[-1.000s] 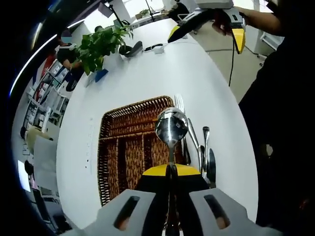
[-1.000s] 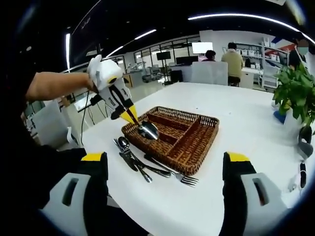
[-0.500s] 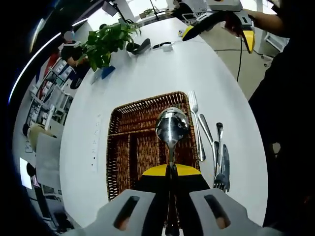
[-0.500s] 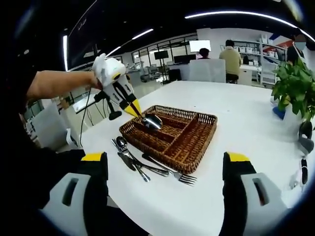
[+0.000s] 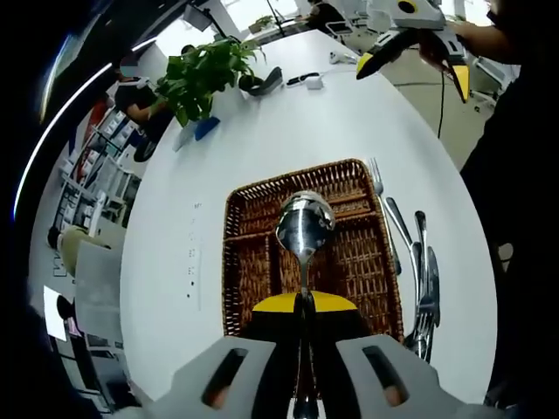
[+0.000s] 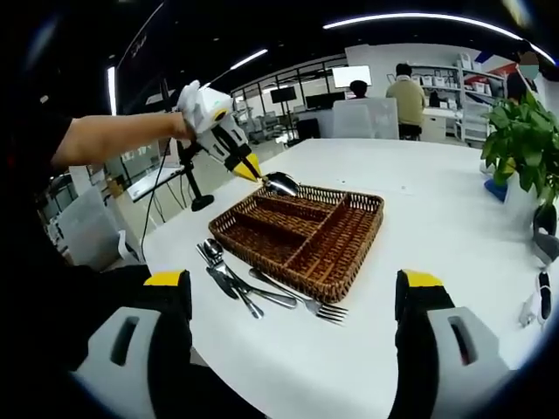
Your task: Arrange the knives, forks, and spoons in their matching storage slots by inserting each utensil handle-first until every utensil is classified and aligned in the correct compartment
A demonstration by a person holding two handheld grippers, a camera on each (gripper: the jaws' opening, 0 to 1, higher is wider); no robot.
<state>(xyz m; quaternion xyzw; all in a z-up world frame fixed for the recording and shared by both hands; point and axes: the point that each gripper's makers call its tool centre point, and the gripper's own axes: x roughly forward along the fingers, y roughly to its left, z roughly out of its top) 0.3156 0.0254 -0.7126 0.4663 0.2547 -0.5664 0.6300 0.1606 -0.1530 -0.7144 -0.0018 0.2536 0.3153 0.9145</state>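
A person stands at a rounded white table (image 6: 419,218) with a two-jaw gripper in each hand. The left gripper (image 5: 303,305) has its yellow-tipped jaws pinched tight on the stem of a spoon (image 5: 304,223), bowl pointing away from the hand, and holds it in the air above a wicker cutlery tray (image 6: 301,236). From the right gripper view, the spoon hangs over the tray's far corner, clear of the weave. The right gripper (image 6: 297,288) hangs back near the table's near edge with its jaws spread wide and nothing between them. The tray sits toward the near side of the table, divided into several long slots and one cross slot, and every compartment that can be seen looks empty (the bottoms are partly hidden by the walls). A loose cluster of utensils (image 6: 253,288) lies on the table just beside the tray's near long side: a fork, another spoon and what seem to be knives, overlapping. A potted plant (image 6: 524,148) stands at the far right edge. By my reading the sorting has barely begun: nothing is slotted yet, the held spoon would be the first, and the whole cluster remains.
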